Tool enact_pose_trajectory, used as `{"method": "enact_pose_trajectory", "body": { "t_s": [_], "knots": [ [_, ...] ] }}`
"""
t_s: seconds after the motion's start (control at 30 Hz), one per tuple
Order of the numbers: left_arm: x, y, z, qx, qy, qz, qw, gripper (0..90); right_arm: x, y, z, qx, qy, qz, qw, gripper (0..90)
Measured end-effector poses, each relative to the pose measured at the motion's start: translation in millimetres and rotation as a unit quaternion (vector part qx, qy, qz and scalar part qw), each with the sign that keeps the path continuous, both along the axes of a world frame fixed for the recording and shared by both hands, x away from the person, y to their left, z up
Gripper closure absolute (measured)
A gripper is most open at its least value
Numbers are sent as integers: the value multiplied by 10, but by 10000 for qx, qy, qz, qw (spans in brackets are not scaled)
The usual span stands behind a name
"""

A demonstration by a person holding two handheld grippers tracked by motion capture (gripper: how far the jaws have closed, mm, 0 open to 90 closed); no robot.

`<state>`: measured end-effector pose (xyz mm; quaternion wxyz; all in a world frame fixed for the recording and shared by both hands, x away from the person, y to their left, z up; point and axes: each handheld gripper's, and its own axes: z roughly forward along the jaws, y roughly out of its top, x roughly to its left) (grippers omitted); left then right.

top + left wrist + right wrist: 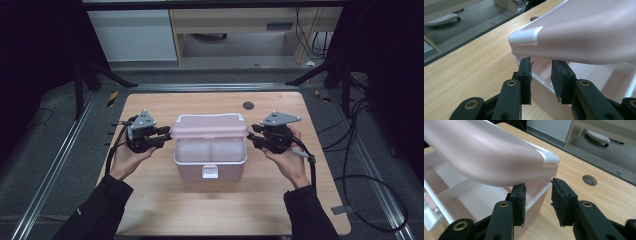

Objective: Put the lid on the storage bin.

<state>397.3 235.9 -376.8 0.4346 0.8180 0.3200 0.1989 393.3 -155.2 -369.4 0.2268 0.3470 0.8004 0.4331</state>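
Left claw (164, 134) sat at centre-left of the high view, jaws narrowly parted astride the pink box's (210, 159) left rim under the half-raised lid (209, 127), pads not pressing. The box stood mid-frame on the table (150, 205). Right claw (253, 138), centre-right, straddled the right rim, also parted.

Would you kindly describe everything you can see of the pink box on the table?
The pink box looks like smooth plastic, with a white rim, white corner caps on its lid and a white latch on its near side. It stands upright in the middle of the wooden table. The lid is raised partway at the back. Inside, a divider splits it into two compartments, which look empty. The left gripper and right gripper flank the lid's ends; their jaws straddle the box's rim below the lid, but contact is unclear.
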Motion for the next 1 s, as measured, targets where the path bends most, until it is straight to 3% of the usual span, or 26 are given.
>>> {"method": "enact_pose_trajectory", "body": {
  "t_s": [0.1,0.2,0.33,0.53,0.67,1.0],
  "knots": [
    [-27,31,-47,5,32,26,10000,664,-23,-17,-47,-41,53,7,10000,615],
    [-80,92,-171,58,184,124,9997,637,-72,-49,-158,-261,99,-47,9996,591],
    [-153,130,-324,59,331,292,9990,612,-123,-132,-245,-150,139,-197,9996,567],
    [-253,66,-474,47,382,468,9982,573,-173,-119,-391,-202,181,-332,9991,501],
    [-273,24,-522,45,405,440,9982,559,-183,-80,-499,-263,301,-306,9987,478],
    [-267,62,-521,51,360,543,9979,549,-256,-28,-491,-325,251,-311,9987,521]
  ]
}}
